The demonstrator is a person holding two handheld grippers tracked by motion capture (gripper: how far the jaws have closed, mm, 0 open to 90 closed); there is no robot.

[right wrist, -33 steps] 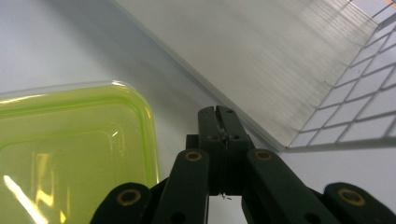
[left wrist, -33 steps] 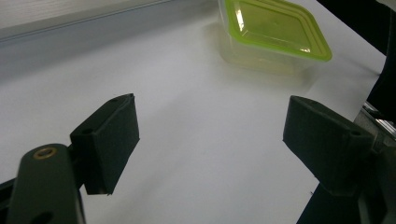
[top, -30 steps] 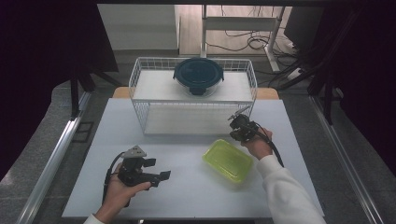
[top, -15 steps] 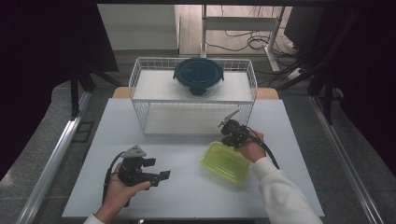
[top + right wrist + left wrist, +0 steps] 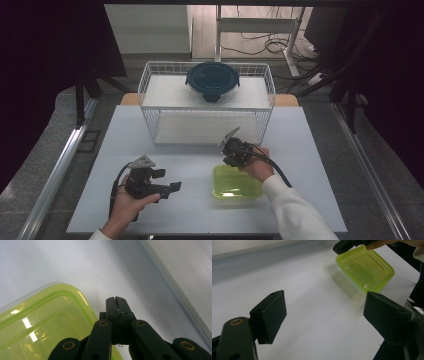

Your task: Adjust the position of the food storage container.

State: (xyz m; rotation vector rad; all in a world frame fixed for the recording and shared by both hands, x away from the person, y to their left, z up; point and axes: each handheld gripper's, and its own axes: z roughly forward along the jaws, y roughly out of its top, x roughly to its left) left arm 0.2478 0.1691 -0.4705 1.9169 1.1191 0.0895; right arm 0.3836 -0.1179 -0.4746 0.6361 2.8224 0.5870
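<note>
Right now the right gripper [image 5: 116,299] has its two black jaws pressed flat together with nothing between them, their tips over the white table [image 5: 320,150] just beside a rounded corner of the green container [image 5: 47,322]. In the high view that gripper [image 5: 235,150] sits at the far edge of the container [image 5: 236,182], which lies directly on the person's side of it; the right hand [image 5: 257,167] overlaps the container's right far corner. Whether the jaws touch the rim cannot be told. Beyond the gripper stands a white wire basket [image 5: 150,80], with a dark round lidded bowl [image 5: 212,81] resting on top of it.

Well apart to the left, the left gripper [image 5: 324,315] is spread wide over bare table, holding nothing, with the container [image 5: 365,268] ahead and to its right.
</note>
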